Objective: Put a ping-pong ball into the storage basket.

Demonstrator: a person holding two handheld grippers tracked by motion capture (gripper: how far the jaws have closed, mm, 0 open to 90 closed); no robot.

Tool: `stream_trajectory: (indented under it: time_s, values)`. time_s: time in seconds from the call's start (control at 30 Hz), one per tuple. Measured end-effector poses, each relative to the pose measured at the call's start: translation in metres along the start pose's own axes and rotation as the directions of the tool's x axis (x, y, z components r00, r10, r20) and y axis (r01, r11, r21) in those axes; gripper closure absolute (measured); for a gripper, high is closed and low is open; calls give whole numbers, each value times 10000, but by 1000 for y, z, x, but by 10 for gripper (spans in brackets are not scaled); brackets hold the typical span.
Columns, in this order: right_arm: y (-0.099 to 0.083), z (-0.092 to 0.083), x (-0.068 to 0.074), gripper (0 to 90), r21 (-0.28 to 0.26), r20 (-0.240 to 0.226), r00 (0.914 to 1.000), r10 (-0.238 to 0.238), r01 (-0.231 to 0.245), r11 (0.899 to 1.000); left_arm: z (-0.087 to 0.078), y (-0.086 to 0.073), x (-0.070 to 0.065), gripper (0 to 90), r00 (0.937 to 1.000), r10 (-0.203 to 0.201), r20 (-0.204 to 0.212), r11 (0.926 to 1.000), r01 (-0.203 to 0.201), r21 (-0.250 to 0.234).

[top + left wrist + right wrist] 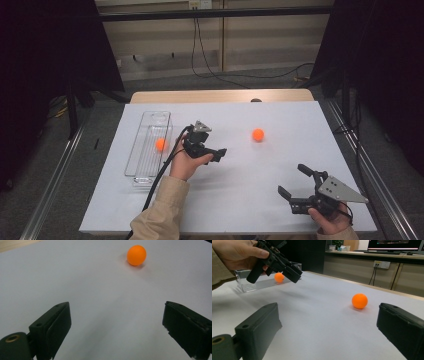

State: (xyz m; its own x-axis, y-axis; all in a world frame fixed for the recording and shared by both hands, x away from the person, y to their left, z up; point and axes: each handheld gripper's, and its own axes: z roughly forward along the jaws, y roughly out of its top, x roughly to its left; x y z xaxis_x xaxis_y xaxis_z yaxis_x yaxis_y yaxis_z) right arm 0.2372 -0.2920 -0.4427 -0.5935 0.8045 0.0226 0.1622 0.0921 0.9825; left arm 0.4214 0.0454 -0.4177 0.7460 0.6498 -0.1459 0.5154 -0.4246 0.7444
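High view: white table sheet (280,165) is evenly lit from overhead and reads bright but not clipped; upper left and upper right corners go almost black, no detail there. Shadows are soft and short: a faint one under the left gripper (218,155), a small one beneath the loose orange ball (258,134). Slight softness overall, low-res look. Left gripper view: ball sharp enough, near jaws dark and a bit soft, sheet fades greyer toward the lower edge. Right gripper view: foreground jaws blurred, the hand at upper left mildly soft, background desk and monitor out of focus; clear tray (249,282) shows faint edge glints.
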Motion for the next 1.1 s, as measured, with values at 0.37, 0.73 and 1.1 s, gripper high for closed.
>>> stream_trajectory:
  time_s: [0.37, 0.73, 1.1]
  values:
    - [0, 0, 0, 41, -32, 15, 10000, 21, -21, 10000, 6, 1, -6, 83, 9999, 107, 55, 9999, -106, -63]
    - [0, 0, -1, 41, -20, 28, 10000, 7, -7, 10000, 12, 2, -9, 82, 9998, 144, 163, 9999, -143, -81]
    - [0, 0, -1, 41, -18, 50, 10000, 17, -17, 10000, 16, 3, -15, 82, 9995, 189, 253, 9998, -187, -76]
